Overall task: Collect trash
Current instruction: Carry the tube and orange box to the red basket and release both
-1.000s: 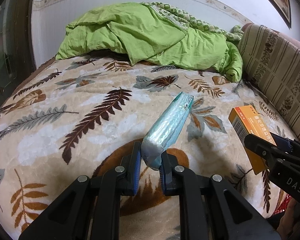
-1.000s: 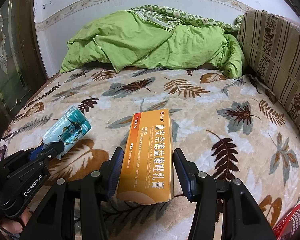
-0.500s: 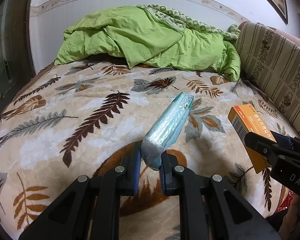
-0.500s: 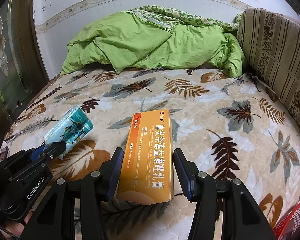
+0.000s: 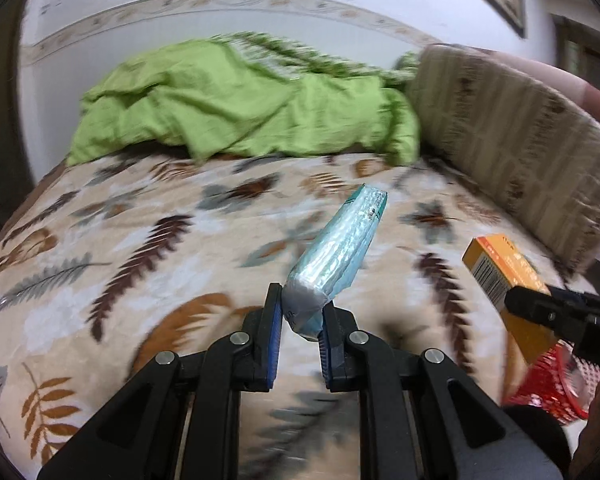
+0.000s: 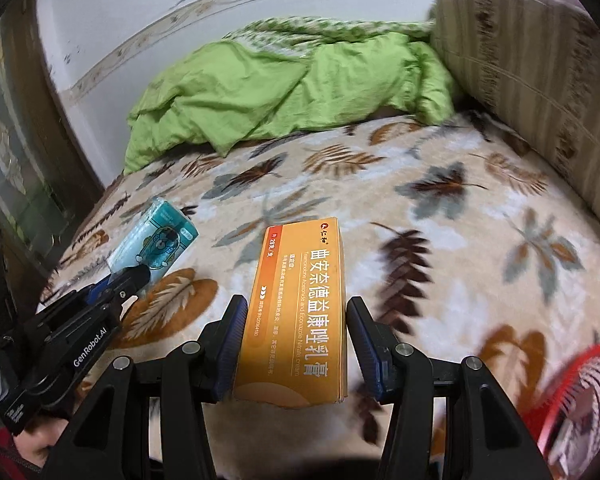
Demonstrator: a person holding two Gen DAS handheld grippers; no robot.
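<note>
My left gripper (image 5: 298, 316) is shut on a light blue tissue pack (image 5: 338, 256), held above the leaf-patterned bed blanket (image 5: 140, 248); the pack sticks forward and up. It also shows in the right wrist view (image 6: 156, 240), at the left gripper (image 6: 130, 280). My right gripper (image 6: 296, 326) is shut on an orange medicine box (image 6: 300, 304), which lies flat between the fingers over the blanket. The box (image 5: 500, 268) also shows at the right edge of the left wrist view. A red basket (image 6: 584, 396) sits low at the right beyond the bed edge.
A crumpled green quilt (image 5: 240, 96) lies at the far end of the bed. A striped headboard cushion (image 5: 512, 136) runs along the right side. A dark wooden door (image 6: 16, 160) stands at the left. The red basket also shows in the left wrist view (image 5: 548, 384).
Both grippers have lifted and swung right with their loads; the view is blurred, and the red basket now shows more fully at the lower right.
</note>
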